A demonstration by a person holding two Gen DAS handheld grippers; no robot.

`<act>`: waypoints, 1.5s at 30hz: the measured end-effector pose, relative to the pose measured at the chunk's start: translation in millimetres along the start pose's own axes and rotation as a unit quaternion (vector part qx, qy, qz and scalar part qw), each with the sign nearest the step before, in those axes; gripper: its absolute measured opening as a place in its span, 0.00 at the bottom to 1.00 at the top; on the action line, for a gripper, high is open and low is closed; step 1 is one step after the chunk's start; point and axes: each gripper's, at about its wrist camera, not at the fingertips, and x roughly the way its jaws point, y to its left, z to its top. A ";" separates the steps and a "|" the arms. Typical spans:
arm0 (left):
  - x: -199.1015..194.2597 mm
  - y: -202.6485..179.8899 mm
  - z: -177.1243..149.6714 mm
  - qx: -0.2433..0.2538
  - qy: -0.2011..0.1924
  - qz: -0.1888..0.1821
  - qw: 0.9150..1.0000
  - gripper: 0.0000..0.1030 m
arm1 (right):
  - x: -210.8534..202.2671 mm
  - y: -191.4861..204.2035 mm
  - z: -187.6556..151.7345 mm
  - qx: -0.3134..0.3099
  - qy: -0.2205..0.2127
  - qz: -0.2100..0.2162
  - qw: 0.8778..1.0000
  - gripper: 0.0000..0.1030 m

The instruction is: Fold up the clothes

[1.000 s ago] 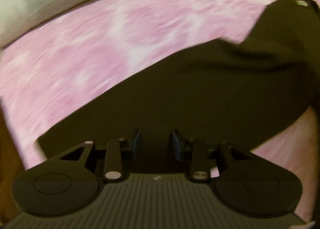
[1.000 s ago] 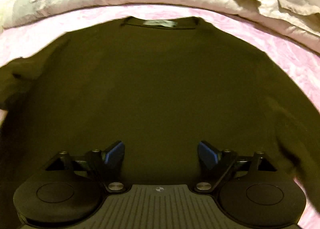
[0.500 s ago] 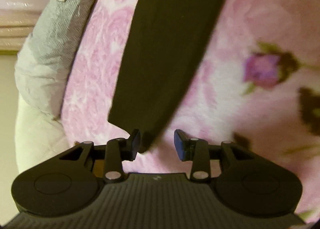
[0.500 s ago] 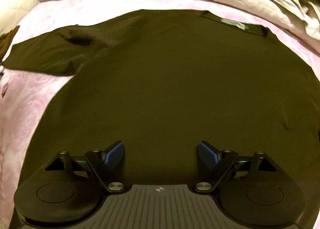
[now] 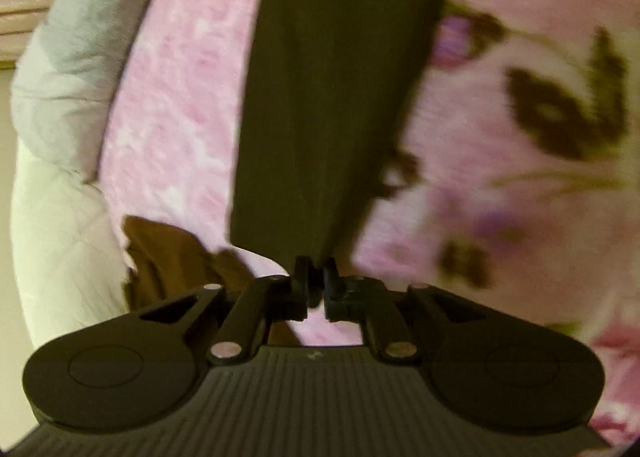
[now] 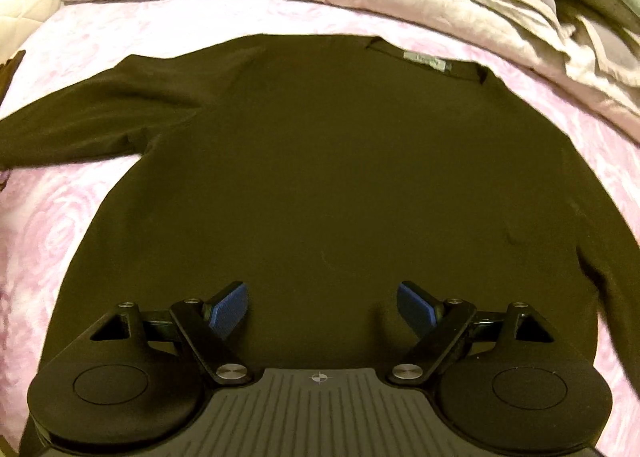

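Across the pink rose-print bedspread [image 6: 60, 225] my dark long-sleeved shirt [image 6: 340, 185] lies flat, collar far, ready for folding. Left gripper [image 5: 315, 277]: jaws closing on the sleeve cuff [image 5: 320, 161], thin smooth knit between them, likely to carry it inward. Right gripper [image 6: 323, 307]: jaws wide, empty, above the hem.

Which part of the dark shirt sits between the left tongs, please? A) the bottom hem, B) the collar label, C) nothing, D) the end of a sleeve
D: in the left wrist view the left tongs are closing on the end of the dark shirt's sleeve.
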 end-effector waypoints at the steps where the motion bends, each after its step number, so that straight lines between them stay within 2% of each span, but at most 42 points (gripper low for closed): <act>1: -1.7 0.5 0.1 -0.006 0.007 -0.003 1.000 0.12 | -2.0 1.9 -2.3 0.002 0.004 0.003 1.000 0.82; 3: -10.5 5.6 0.5 -0.036 0.012 -0.010 0.999 0.19 | -6.1 5.5 -7.6 0.006 0.012 0.009 1.000 0.82; 8: -46.2 8.8 -2.3 -0.115 -0.012 -0.044 0.992 0.24 | -7.6 -3.2 -41.8 0.061 0.047 0.020 0.997 0.82; 10: -71.8 -11.2 -0.8 -0.113 -0.028 -0.049 0.992 0.30 | -5.8 -17.3 -65.3 0.112 0.065 0.020 0.991 0.82; 12: -96.9 -31.6 0.8 -0.108 -0.045 -0.052 0.992 0.30 | -5.3 -33.2 -93.3 0.168 0.085 0.016 0.982 0.82; 13: -107.5 -43.9 2.2 -0.089 -0.056 -0.054 0.993 0.30 | -7.1 -40.0 -108.2 0.190 0.096 0.010 0.977 0.82; 15: -129.7 -65.2 4.4 -0.075 -0.074 -0.070 0.992 0.30 | -18.0 -49.2 -140.8 0.210 0.114 0.006 0.971 0.82; 18: -162.1 -87.5 5.9 -0.078 -0.101 -0.112 0.985 0.32 | -37.6 -56.3 -191.9 0.218 0.152 -0.006 0.964 0.82; 22: -205.7 -111.3 5.8 -0.071 -0.138 -0.141 0.978 0.35 | -72.6 -63.5 -251.3 0.271 0.194 -0.024 0.943 0.83; 27: -253.5 -115.0 -10.2 -0.103 -0.165 -0.169 0.966 0.39 | -146.9 -61.6 -294.6 0.371 0.128 -0.045 0.919 0.83; 28: -262.2 -113.9 -14.7 -0.111 -0.170 -0.172 0.964 0.40 | -162.6 -57.5 -298.6 0.383 0.110 -0.049 0.916 0.89; 30: -278.3 -108.6 -26.2 -0.133 -0.175 -0.162 0.962 0.55 | -189.4 -48.0 -300.2 0.396 0.080 -0.062 0.913 1.00; 34: -297.3 -81.7 -48.8 -0.185 -0.176 -0.160 0.953 0.86 | -223.6 -22.5 -283.6 0.389 0.049 -0.066 0.918 1.00; 35: -301.7 -75.2 -53.9 -0.199 -0.176 -0.160 0.951 0.90 | -229.1 -16.5 -279.2 0.385 0.042 -0.063 0.920 1.00; 42: -297.3 -24.0 -69.8 -0.263 -0.172 -0.202 0.927 0.93 | -268.4 39.9 -220.6 0.343 -0.016 -0.077 0.936 1.00; 45: -283.5 5.5 -75.1 -0.271 -0.180 -0.219 0.920 0.99 | -276.4 69.2 -189.3 0.331 -0.035 -0.090 0.939 1.00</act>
